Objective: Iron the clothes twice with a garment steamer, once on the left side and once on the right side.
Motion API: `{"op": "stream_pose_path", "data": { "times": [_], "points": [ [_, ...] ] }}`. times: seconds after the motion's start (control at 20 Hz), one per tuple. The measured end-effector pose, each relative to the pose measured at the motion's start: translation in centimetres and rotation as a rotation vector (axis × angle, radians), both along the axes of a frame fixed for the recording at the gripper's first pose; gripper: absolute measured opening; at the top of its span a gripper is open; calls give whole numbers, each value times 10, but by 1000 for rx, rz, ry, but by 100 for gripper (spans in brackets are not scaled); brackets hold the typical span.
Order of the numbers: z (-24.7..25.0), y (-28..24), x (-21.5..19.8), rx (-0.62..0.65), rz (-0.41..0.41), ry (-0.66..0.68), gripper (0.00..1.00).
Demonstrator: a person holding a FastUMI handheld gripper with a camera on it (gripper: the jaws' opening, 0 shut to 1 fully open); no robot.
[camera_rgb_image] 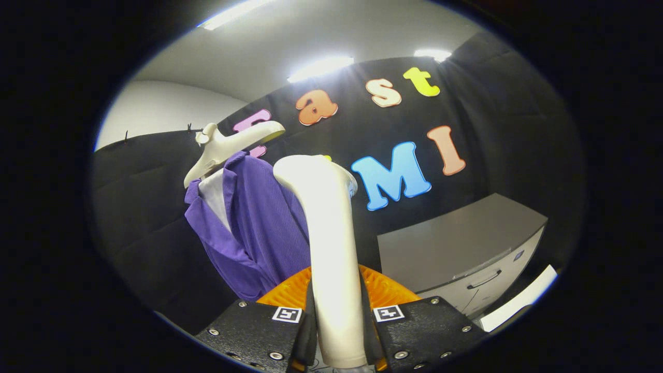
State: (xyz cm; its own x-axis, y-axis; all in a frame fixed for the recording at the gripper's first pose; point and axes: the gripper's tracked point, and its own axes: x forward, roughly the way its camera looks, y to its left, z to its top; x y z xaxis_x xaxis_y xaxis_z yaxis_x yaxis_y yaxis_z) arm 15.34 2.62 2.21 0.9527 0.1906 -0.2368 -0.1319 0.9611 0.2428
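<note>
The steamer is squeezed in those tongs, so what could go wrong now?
1. The tongs pinch only the steamer's smooth handle, so it might slip or twist.
2. The steamer's head sits close to the purple garment; pushing could swing it on its hanger.
3. The grey cabinet stands nearby and could get bumped.

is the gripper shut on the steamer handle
Yes, the gripper has both fingers pressed against the white steamer handle, which rises between them toward the purple garment.

The white plastic garment steamer (331,233) is hiding part of the purple ribbed cardigan (259,228); its head is facing away.
</note>
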Motion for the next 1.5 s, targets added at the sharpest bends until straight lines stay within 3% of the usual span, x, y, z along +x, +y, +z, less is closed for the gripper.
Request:
{"op": "stream_pose_path", "data": {
  "times": [0.5,0.65,0.8,1.5],
  "points": [
    [10,68,20,-191,-55,-163,36],
    [3,72,27,-215,-119,-193,36],
    [-9,82,38,-259,-155,-204,36],
    [-76,102,45,-420,-163,-164,36]
  ]
}}
